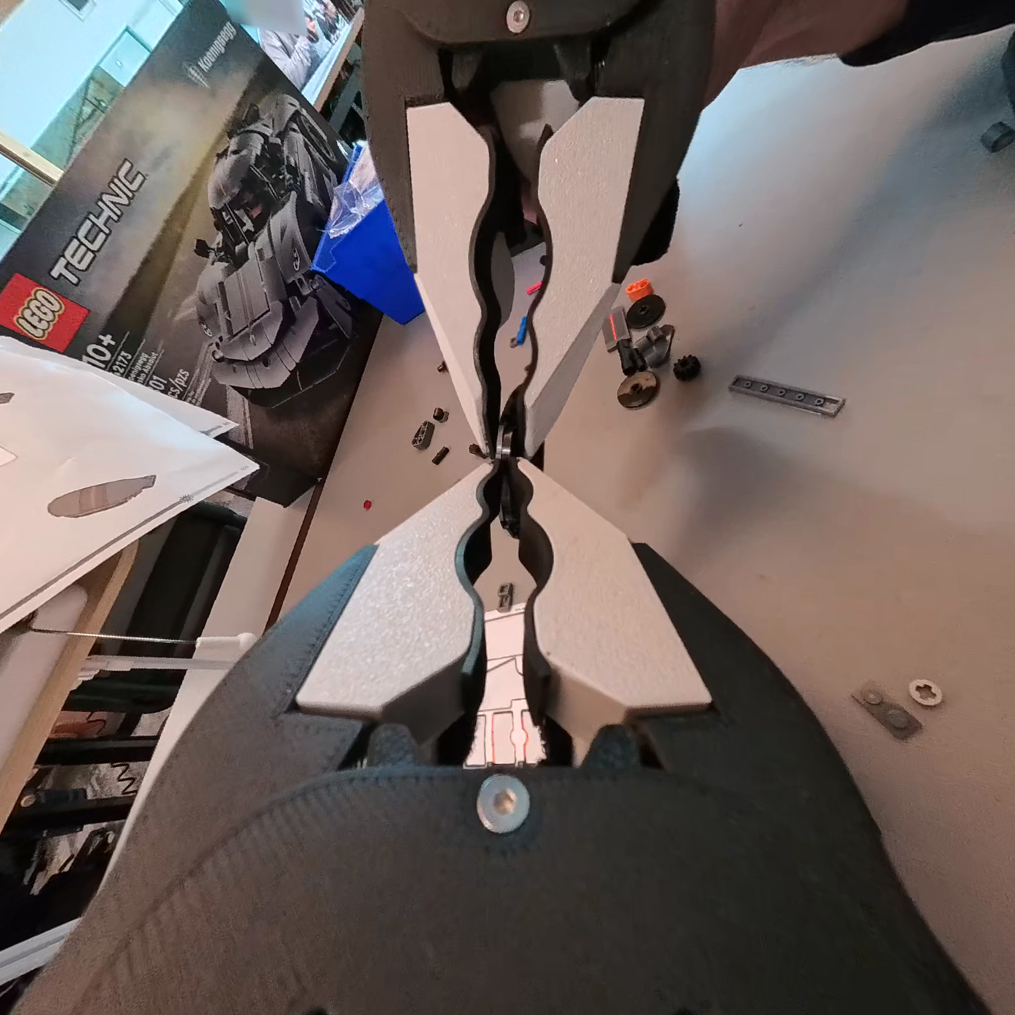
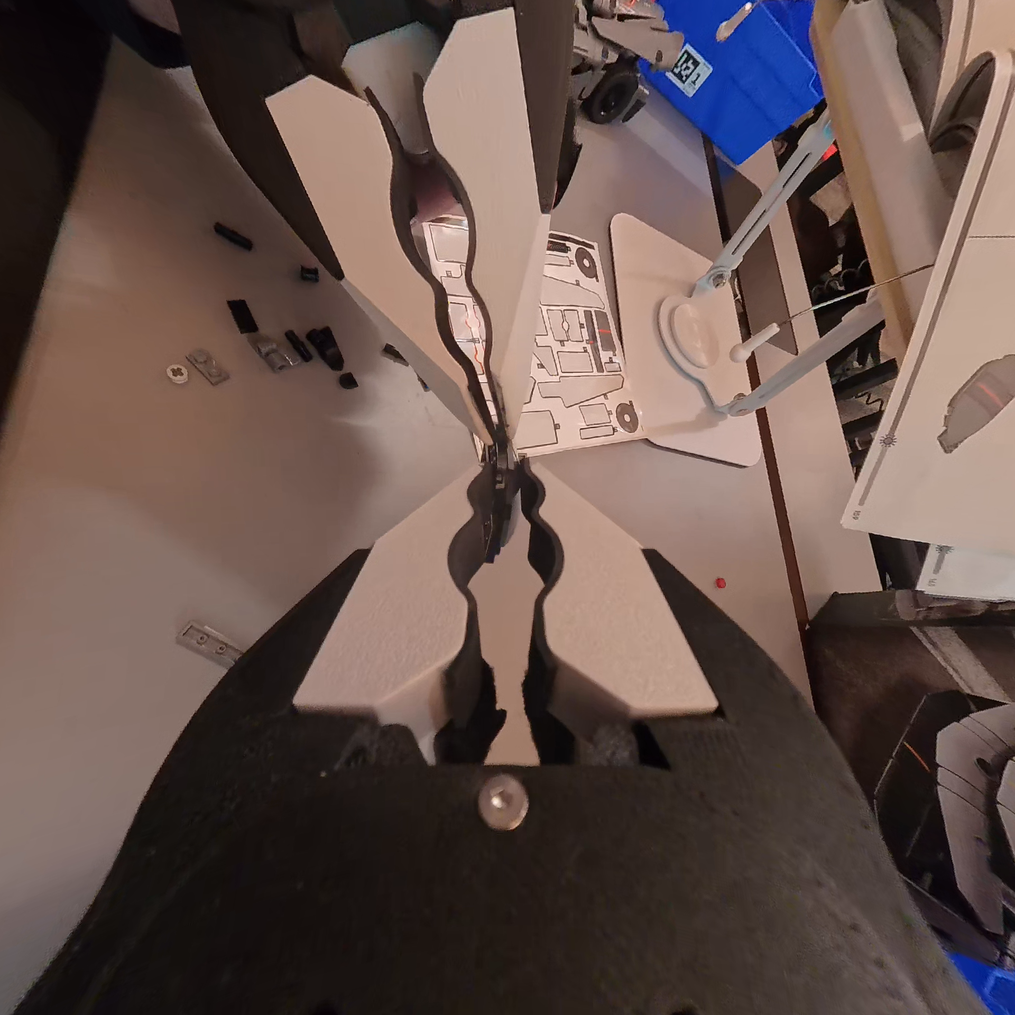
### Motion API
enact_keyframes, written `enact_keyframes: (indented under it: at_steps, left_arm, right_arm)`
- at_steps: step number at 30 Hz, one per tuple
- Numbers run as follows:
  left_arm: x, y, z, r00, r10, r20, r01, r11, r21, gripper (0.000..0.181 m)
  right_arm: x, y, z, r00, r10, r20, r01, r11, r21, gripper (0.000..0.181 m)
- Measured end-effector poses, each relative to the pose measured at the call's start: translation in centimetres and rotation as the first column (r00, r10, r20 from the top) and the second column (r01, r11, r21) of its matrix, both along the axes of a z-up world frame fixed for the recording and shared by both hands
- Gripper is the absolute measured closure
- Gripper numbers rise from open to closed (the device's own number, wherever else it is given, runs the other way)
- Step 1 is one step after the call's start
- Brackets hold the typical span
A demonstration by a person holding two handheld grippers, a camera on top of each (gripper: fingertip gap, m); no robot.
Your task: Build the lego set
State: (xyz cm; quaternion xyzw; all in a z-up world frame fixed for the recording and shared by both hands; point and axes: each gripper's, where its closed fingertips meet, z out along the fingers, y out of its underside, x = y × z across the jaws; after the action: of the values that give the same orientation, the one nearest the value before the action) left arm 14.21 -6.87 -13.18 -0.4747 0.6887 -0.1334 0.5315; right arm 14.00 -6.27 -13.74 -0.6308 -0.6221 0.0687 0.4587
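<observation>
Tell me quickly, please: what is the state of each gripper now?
Left gripper: closed on a small black lego piece, tip to tip with the other gripper.
Right gripper: closed on a small black piece too; whether it is the same one cannot be told.

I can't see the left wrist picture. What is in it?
Two hand-held grippers meet tip to tip, the left hand-held gripper and right hand-held gripper pinching one thin black piece above a white table with scattered small parts.
</observation>
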Motion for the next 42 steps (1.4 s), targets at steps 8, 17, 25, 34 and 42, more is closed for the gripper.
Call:
enact_keyframes:
  at_steps: [8,17,25,34,42]
  left_arm:
    - [0.0,0.1,-0.6,1.0,0.002,-0.026,-0.002,1.0,-0.007,0.173]
    - [-0.1,0.2,-0.7,0.999,0.015,-0.042,-0.014,1.0,0.006,0.177]
    - [-0.2,0.2,-0.9,0.997,0.038,-0.07,-0.039,0.999,-0.011,0.177]
    - [-0.2,0.6,-0.1,0.999,0.036,-0.003,-0.036,0.999,-0.002,0.177]
    - [-0.4,1.0,0.4,0.999,0.036,0.039,-0.035,0.999,-0.036,0.177]
  right_arm:
    - [-0.2,-0.2,0.0,1.0,0.013,-0.003,-0.013,1.0,-0.001,0.174]
    - [-0.3,-0.2,-0.1,1.0,0.011,0.01,-0.011,1.0,-0.003,0.174]
    - [-0.4,-0.4,-0.4,1.0,0.007,0.026,-0.007,1.0,-0.016,0.175]
    - [-0.1,0.2,0.6,0.999,-0.011,-0.036,0.011,1.0,0.001,0.172]
    - [0.7,0.4,0.7,0.998,-0.031,-0.055,0.03,0.999,-0.027,0.171]
